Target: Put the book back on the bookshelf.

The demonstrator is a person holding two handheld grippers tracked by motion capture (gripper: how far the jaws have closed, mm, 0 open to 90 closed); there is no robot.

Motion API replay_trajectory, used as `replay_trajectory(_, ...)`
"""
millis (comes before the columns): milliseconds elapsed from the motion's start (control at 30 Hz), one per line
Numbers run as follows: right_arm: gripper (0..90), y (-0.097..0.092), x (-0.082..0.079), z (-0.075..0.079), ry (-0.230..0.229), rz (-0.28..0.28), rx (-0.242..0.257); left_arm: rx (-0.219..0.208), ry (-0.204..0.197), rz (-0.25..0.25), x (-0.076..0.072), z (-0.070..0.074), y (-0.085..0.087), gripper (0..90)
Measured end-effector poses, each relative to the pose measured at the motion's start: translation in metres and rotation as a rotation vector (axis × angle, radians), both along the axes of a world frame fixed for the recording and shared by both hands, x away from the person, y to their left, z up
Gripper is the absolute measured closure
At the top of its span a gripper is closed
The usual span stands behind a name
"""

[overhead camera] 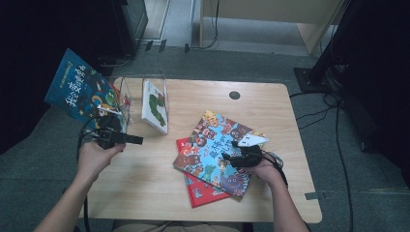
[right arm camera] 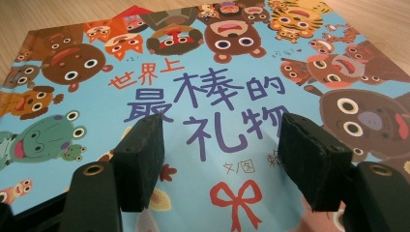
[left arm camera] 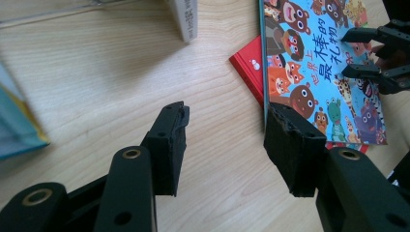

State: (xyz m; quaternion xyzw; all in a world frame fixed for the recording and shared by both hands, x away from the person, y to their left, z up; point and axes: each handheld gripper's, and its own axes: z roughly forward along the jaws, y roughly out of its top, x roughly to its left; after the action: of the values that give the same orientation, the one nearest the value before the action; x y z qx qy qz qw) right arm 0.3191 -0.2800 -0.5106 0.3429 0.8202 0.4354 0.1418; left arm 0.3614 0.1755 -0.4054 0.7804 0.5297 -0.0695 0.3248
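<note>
While the blue animal book point(overhead camera: 217, 150) lies on a red book point(overhead camera: 203, 191) near the table's point(overhead camera: 145, 193) right edge, the right gripper point(overhead camera: 231, 151) hovers over it; the left gripper point(left arm camera: 225, 140) has spread, empty jaws; the right gripper's view shows spread jaws above the cover, so slide one pad point(right arm camera: 140, 159) under the edge first.

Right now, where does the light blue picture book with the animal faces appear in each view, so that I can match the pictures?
High view: the light blue picture book lies right of centre on the table, upon the red book, with the right gripper over it.
Left gripper view: upper right, red book at its left edge.
Right gripper view: it spreads across the frame, under the open jaws.
Shared landmark: the red book, a corner at top.
</note>
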Motion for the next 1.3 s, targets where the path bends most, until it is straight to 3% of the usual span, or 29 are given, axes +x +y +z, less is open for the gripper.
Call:
replay_trajectory(133,32.4,0.000,-0.001,-0.001,-0.010,0.000,-0.003,0.001,0.005,-0.016,0.004,-0.008,-0.006,50.0)
replay_trajectory(333,30.9,0.001,-0.003,-0.002,-0.026,0.003,-0.011,0.044,-0.030,-0.037,0.007,-0.019,-0.016,49.9)
replay_trajectory(467,27.7,0.002,-0.005,-0.004,-0.033,0.000,-0.003,0.014,-0.003,-0.049,0.011,-0.031,-0.022,49.9)
replay_trajectory(633,26.6,0.003,-0.006,-0.005,-0.047,-0.003,0.004,0.028,0.008,-0.056,0.016,-0.043,-0.028,49.8)
replay_trajectory(1000,21.9,0.004,-0.009,-0.008,-0.059,-0.010,0.019,0.041,-0.010,-0.072,0.023,-0.062,-0.041,49.0)
replay_trajectory(1167,14.9,0.004,-0.008,-0.008,-0.049,-0.047,0.011,0.059,-0.013,-0.075,0.028,-0.073,-0.046,49.1)
replay_trajectory(1300,14.7,0.004,-0.009,-0.009,-0.049,-0.063,0.012,0.040,-0.013,-0.073,0.033,-0.078,-0.049,49.2)
